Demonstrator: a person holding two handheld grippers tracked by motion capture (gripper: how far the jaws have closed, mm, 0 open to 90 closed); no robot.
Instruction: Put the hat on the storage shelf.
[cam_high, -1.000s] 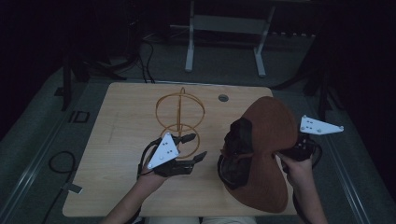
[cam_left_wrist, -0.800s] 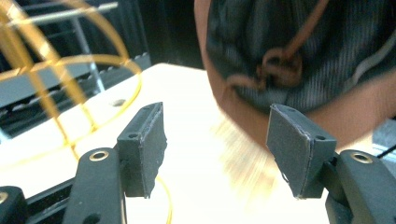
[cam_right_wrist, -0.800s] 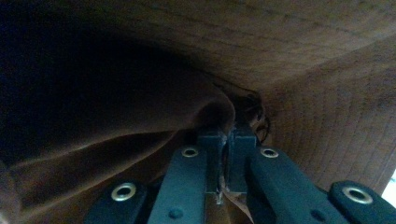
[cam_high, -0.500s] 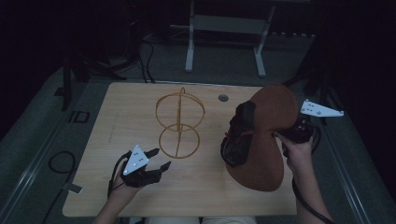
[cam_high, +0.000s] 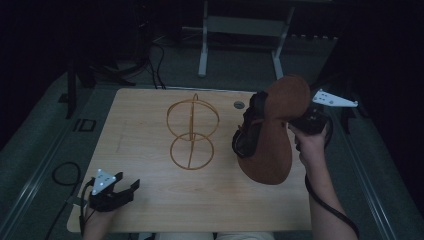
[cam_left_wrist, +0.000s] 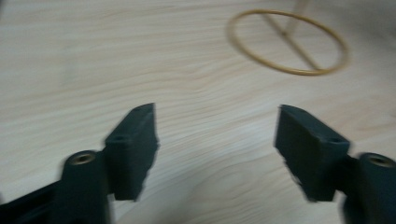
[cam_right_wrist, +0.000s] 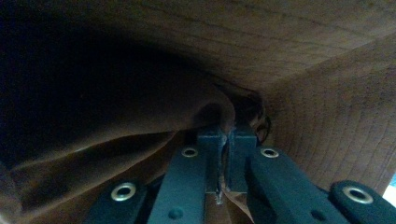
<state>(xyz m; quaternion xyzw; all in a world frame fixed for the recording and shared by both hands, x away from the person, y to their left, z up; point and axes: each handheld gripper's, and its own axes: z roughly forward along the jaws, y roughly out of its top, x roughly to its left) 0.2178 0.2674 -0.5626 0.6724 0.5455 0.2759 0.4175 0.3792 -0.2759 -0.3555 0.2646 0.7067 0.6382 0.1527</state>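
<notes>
The left gripper (cam_high: 127, 189) has pulled back from the wire stand (cam_high: 192, 131) to the near left corner of the table (cam_high: 150, 110), and its jaws have just been opening with nothing between them. So the left hand is done helping for now. The right gripper (cam_right_wrist: 225, 158) is pinched tight on the brim of the brown hat (cam_high: 274, 135) (a floppy one with a dark band) and has lifted it higher. The hat hangs over the table's right side, long way running from far to near, its inside facing left toward the stand.

Bare table (cam_high: 150, 150) lay before the left gripper (cam_high: 131, 191) (jaws apart); only the wire stand (cam_high: 192, 131) rose ahead.
</notes>
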